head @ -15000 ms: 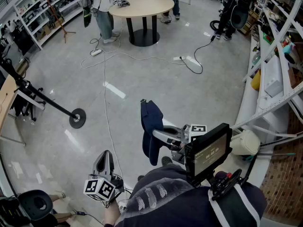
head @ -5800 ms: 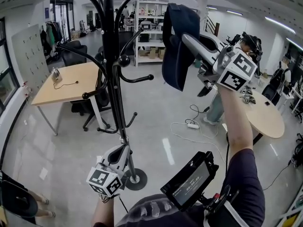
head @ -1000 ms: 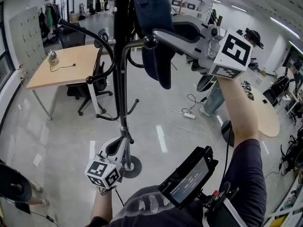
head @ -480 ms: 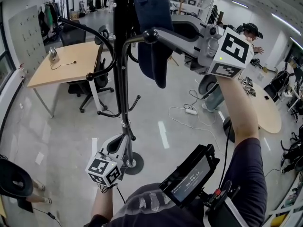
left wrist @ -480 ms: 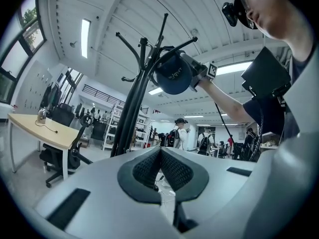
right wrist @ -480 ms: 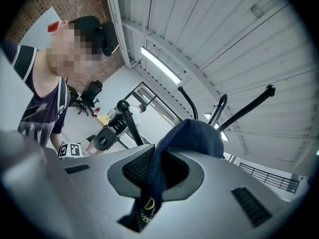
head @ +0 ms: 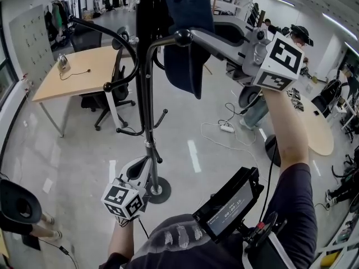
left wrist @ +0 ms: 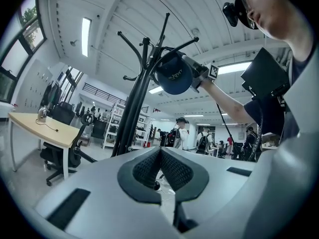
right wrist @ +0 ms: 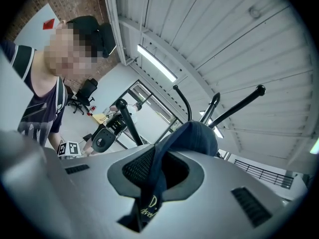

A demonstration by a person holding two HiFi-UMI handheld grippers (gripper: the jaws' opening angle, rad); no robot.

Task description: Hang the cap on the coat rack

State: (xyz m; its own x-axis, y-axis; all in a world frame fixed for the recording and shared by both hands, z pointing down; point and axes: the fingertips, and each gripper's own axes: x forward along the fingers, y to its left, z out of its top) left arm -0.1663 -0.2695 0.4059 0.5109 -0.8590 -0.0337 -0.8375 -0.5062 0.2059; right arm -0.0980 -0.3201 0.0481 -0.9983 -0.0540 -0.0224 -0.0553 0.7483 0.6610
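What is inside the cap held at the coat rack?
Only dark cloth shows. The cap hangs beside the coat rack, its edge pinched in the right gripper's jaws; whether a hook is inside is covered.

I see a bright, evenly lit hall. Long white ceiling strip lights (left wrist: 85,34) give most of the light, and daylight comes through the tall windows (left wrist: 27,21) at the left of the left gripper view. The glossy pale grey floor (head: 193,156) throws back streaks of glare. The dark navy fabric cap (head: 185,32) reads nearly black in the head view, its folds lost. Both gripper views bend hard at the rim and fade to black corners — the close foreground there is soft.
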